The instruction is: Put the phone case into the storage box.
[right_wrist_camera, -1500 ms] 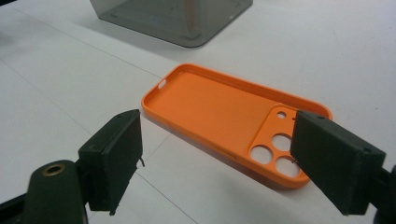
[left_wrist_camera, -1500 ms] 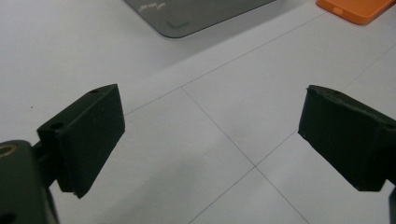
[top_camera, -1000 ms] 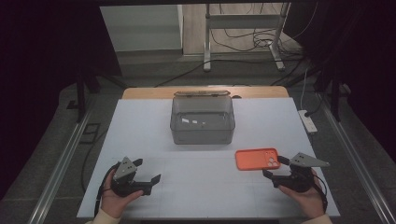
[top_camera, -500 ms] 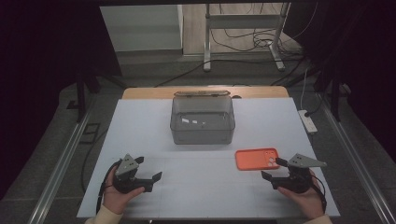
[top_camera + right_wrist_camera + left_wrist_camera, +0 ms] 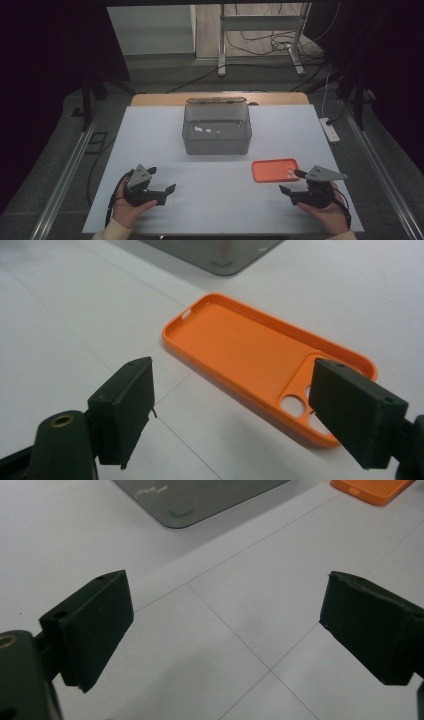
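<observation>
An orange phone case (image 5: 274,170) lies hollow side up on the white table (image 5: 150,140), right of centre. My right gripper (image 5: 290,181) is held just near and right of it, open, jaws apart with nothing between them. In the right gripper view the case (image 5: 250,350) lies just beyond the right gripper (image 5: 232,405), its camera holes close to one jaw. My left gripper (image 5: 162,179) rests at the near left, also open and empty. The left gripper (image 5: 225,625) looks over bare table toward the case (image 5: 372,487).
A clear grey plastic box (image 5: 216,129) stands at the table's middle back, with a wooden board (image 5: 215,99) behind it. Its corner shows at the top of both gripper views (image 5: 200,500) (image 5: 220,252). A power strip (image 5: 331,130) lies off the right edge.
Both hands have shifted only slightly; the right gripper has eased a little toward the near edge. The orange case and the box have not moved.
</observation>
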The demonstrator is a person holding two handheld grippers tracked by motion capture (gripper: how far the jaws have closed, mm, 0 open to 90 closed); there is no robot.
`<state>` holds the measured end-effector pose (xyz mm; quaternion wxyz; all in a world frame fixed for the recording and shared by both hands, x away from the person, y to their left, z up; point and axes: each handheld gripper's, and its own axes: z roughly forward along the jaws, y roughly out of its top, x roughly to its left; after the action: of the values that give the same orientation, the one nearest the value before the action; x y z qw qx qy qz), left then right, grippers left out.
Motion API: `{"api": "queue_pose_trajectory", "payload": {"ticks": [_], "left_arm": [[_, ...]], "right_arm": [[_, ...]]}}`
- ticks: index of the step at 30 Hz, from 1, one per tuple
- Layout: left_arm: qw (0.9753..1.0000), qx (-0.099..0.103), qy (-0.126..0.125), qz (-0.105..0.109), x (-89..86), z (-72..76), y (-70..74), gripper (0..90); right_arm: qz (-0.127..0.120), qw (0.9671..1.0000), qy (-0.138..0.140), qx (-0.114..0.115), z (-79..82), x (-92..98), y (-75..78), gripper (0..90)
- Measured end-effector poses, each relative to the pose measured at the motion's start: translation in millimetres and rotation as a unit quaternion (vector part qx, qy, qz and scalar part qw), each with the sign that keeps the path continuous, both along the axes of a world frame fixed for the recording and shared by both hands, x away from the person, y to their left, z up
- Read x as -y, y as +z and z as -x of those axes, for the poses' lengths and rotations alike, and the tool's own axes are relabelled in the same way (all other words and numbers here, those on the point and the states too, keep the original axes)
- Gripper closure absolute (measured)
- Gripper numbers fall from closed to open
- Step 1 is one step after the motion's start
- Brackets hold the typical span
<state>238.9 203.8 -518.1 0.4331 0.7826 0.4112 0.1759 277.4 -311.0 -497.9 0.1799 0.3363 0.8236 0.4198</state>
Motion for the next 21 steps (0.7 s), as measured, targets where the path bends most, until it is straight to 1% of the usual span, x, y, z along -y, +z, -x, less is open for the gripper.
{"api": "queue_pose_trajectory", "payload": {"ticks": [3,5,6,7,9,11,12,15,19,21], "left_arm": [[1.0000,-0.001,0.000,0.003,-0.4,0.1,-0.4,6.9],[1.0000,-0.003,-0.002,0.001,-0.5,1.2,-0.8,6.9],[1.0000,-0.002,-0.001,0.000,-0.1,1.8,-0.4,6.9],[1.0000,0.000,-0.002,-0.001,0.4,2.6,0.7,6.8],[1.0000,0.002,-0.002,-0.001,0.5,3.6,2.0,6.7],[1.0000,0.004,-0.003,-0.002,0.0,5.0,2.9,6.7],[1.0000,0.004,-0.002,-0.002,-0.5,5.2,2.9,6.8],[1.0000,0.003,-0.001,-0.001,-1.3,4.0,1.9,6.8],[1.0000,0.003,0.001,-0.002,-1.1,2.8,1.5,7.0],[1.0000,0.002,0.000,-0.002,-1.3,3.3,1.2,7.0]], "right_arm": [[0.012,0.9999,0.003,-0.001,2.4,-2.4,0.7,18.4],[0.012,0.9999,0.002,-0.001,3.0,-2.9,1.9,18.4],[0.010,0.9999,0.002,-0.001,3.2,-3.7,3.0,18.9],[0.011,0.9999,0.003,-0.007,2.5,-6.0,5.5,19.4],[0.014,0.9999,0.003,-0.007,1.9,-6.6,6.2,19.5],[0.011,0.9998,0.006,-0.013,0.1,-7.9,7.2,19.0],[0.011,0.9997,0.012,-0.016,-1.4,-9.4,7.7,18.2],[0.016,0.9996,0.016,-0.017,-2.5,-10.8,8.9,17.3],[0.027,0.9994,0.015,-0.013,-5.5,-12.5,13.0,16.6],[0.040,0.9990,0.019,-0.010,-7.7,-12.7,16.7,17.1]]}}
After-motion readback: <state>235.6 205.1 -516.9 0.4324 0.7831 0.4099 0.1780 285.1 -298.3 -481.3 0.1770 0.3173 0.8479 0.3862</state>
